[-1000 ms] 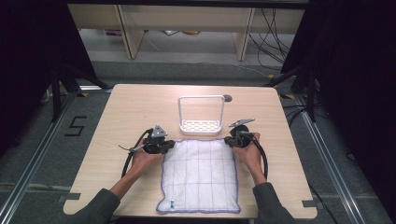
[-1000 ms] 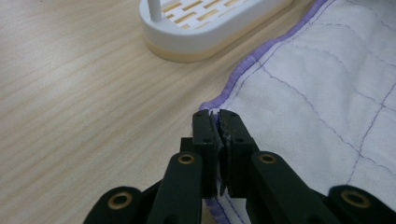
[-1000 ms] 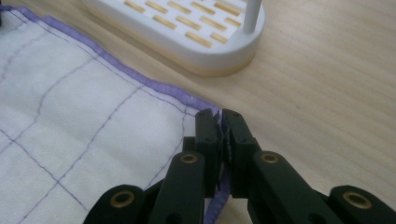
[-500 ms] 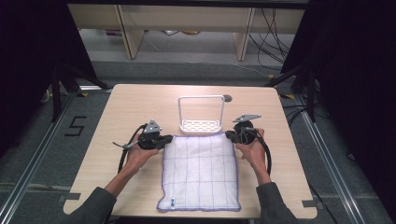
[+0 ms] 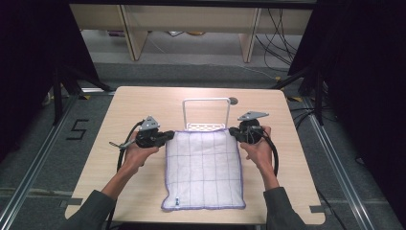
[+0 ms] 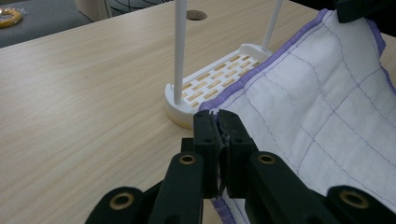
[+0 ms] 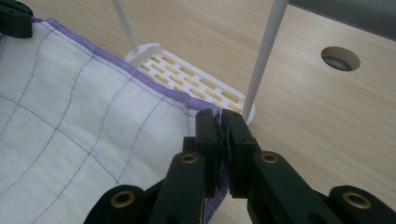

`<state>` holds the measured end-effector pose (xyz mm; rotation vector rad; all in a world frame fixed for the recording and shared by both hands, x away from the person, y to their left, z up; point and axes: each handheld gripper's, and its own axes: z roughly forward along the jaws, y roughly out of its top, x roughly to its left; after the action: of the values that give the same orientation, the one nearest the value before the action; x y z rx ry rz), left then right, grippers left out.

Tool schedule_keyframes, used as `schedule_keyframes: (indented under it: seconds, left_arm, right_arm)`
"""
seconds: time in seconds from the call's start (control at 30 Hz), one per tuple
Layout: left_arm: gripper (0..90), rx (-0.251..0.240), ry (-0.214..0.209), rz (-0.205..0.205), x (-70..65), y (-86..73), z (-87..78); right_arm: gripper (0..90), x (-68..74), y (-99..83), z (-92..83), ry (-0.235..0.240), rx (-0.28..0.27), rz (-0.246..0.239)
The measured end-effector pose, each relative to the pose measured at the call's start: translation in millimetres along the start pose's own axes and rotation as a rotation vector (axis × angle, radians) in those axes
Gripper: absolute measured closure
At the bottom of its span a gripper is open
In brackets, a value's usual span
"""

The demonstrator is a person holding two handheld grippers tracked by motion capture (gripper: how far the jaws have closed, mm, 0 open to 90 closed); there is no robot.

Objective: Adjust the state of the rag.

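A white quilted cloth [image 5: 203, 167] with purple stitching and a purple edge lies on the wooden table [image 5: 143, 103]; its far edge is lifted. My left gripper [image 5: 167, 136] is shut on the cloth's far left corner [image 6: 215, 113], seen up close as my left gripper [image 6: 218, 122]. My right gripper [image 5: 233, 131] is shut on the far right corner [image 7: 215, 112], pinched by my right gripper [image 7: 219, 122]. The cloth [image 6: 322, 107] hangs taut between both corners. Just beyond it stands a white rack [image 5: 207, 112] with a slotted base [image 7: 187, 77] and a tall wire loop.
A round cable hole [image 5: 233, 101] sits in the table behind the rack. Bare table lies to the left and right of the cloth. Past the far edge are a floor, shelving legs [image 5: 131, 33] and loose cables [image 5: 280, 38].
Both hands have risen, lifting the cloth's far edge off the table. The near part of the cloth has slid a little toward the rack.
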<state>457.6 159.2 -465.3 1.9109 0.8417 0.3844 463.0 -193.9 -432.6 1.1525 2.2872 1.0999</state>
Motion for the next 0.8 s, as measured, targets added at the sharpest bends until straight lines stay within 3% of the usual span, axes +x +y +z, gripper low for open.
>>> schedule_keyframes:
  seconds: [0.07,0.1,0.2,0.23,0.27,0.4,0.53,0.6,0.7,0.8]
  left_arm:
    - [86.0,-0.012,-0.002,-0.006,-0.7,1.6,-1.4]
    - [86.0,-0.019,-0.007,-0.009,-1.5,3.0,-3.0]
    - [85.9,-0.032,-0.009,0.003,-3.4,7.0,-7.2]
    - [85.9,-0.04,-0.009,0.004,-4.3,8.3,-8.8]
    - [86.0,-0.038,-0.005,0.008,-5.0,9.1,-10.4]
    - [86.0,-0.043,-0.027,0.02,-9.7,8.0,-15.3]
    - [85.9,-0.039,-0.048,0.052,-21.1,3.9,-28.3]
    - [85.9,-0.05,-0.072,0.056,-26.6,1.5,-35.8]
    - [85.9,-0.047,-0.098,0.08,-36.3,-5.0,-48.2]
    - [85.8,-0.039,-0.117,0.103,-46.7,-15.6,-60.3]
  right_arm:
    - [86.4,0.4,2.8,-2.7,0.015,0.002,-0.009]
    - [86.4,-0.3,4.4,-3.2,0.014,-0.017,-0.035]
    - [86.4,1.4,5.7,-5.9,0.003,-0.019,-0.03]
    - [86.3,2.6,6.5,-7.8,0.012,-0.008,-0.008]
    - [86.3,0.5,6.6,-8.4,0.005,-0.021,-0.032]
    - [86.3,4.9,5.5,-14.5,0.013,-0.025,-0.017]
    - [86.3,10.6,-1.4,-28.1,0.01,-0.031,-0.071]
    - [86.3,12.7,-3.3,-31.2,0.01,-0.03,-0.069]
    - [86.3,24.7,-19.5,-49.9,0.021,-0.021,-0.126]
    - [86.2,31.5,-30.0,-59.2,0.029,-0.019,-0.15]
